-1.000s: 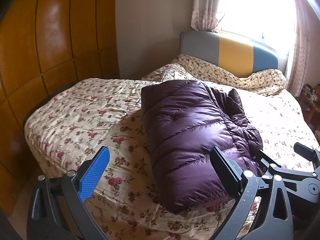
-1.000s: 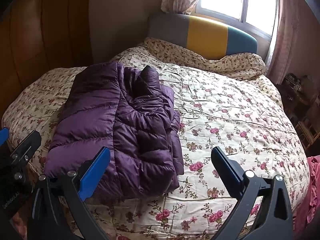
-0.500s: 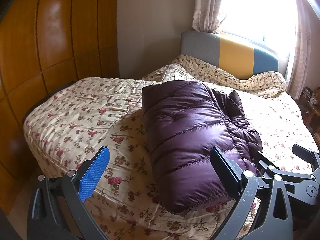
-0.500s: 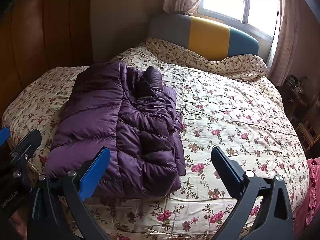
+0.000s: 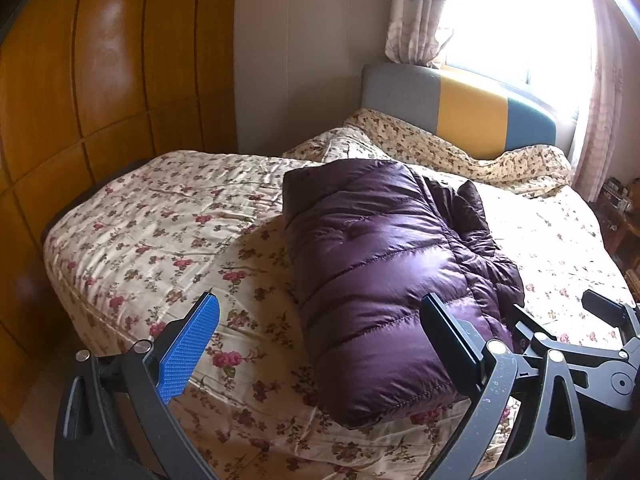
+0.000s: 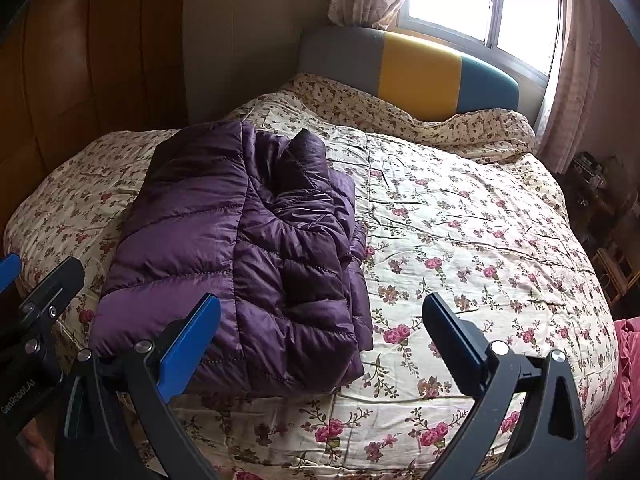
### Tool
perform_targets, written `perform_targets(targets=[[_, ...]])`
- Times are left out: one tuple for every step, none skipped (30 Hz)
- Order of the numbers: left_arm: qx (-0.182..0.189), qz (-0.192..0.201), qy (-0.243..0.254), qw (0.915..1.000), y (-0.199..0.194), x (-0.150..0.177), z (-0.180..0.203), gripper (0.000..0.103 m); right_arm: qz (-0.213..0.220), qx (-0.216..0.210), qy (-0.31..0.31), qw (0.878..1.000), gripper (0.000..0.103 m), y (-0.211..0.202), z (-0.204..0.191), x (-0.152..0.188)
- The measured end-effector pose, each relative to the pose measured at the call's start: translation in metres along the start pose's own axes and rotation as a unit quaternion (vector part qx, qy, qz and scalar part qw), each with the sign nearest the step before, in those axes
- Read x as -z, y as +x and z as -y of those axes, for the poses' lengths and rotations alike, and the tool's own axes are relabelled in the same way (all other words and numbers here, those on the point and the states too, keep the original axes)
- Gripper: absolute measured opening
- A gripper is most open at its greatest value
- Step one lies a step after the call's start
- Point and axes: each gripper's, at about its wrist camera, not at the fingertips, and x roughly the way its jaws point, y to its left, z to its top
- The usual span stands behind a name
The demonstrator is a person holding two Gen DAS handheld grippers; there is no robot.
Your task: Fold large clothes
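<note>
A purple quilted down jacket (image 5: 384, 268) lies folded into a thick rectangle on the floral bed cover (image 5: 160, 232); it also shows in the right wrist view (image 6: 240, 256), left of the bed's middle. My left gripper (image 5: 320, 340) is open and empty, held above the bed's near edge in front of the jacket. My right gripper (image 6: 320, 336) is open and empty, just right of the jacket's near end. Neither touches the jacket. The right gripper also shows at the right edge of the left wrist view (image 5: 576, 344).
A wooden wardrobe (image 5: 80, 80) stands left of the bed. The grey, yellow and blue headboard (image 6: 416, 76) is at the far end under a bright window (image 6: 480, 0) with curtains. Cluttered shelves (image 6: 600, 200) stand at the right. Pink cloth (image 6: 624, 380) hangs at the near right.
Both grippers have drifted back and slightly up from the bed. The jacket has not moved, and both grippers stay open.
</note>
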Motion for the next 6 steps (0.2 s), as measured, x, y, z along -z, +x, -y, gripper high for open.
perform_targets(targets=[[-0.002,-0.001,-0.002,1.0,0.0003,-0.0004,-0.0007,0.099,0.0,0.0,0.0,1.0,0.1,0.0001,0.0,0.0],[-0.002,-0.002,-0.004,1.0,0.0005,0.0,-0.0011,0.099,0.0,-0.001,0.0,1.0,0.1,0.0001,0.0001,0.0001],[-0.003,-0.003,-0.006,1.0,0.0009,0.0002,-0.002,0.099,0.0,-0.001,0.001,1.0,0.1,0.0,0.0001,0.0001],[-0.004,-0.004,-0.007,1.0,0.0015,0.0003,-0.0028,0.099,0.0,-0.001,0.001,1.0,0.1,0.0,0.0,0.0002],[-0.003,-0.005,-0.008,0.9999,0.0017,0.0005,-0.0036,0.099,0.0,-0.001,0.0,1.0,0.1,0.0002,0.0,0.0],[-0.003,-0.005,-0.009,0.9999,0.0014,0.0004,-0.004,0.099,0.0,-0.001,0.0,1.0,0.1,0.0,0.0,0.0004]])
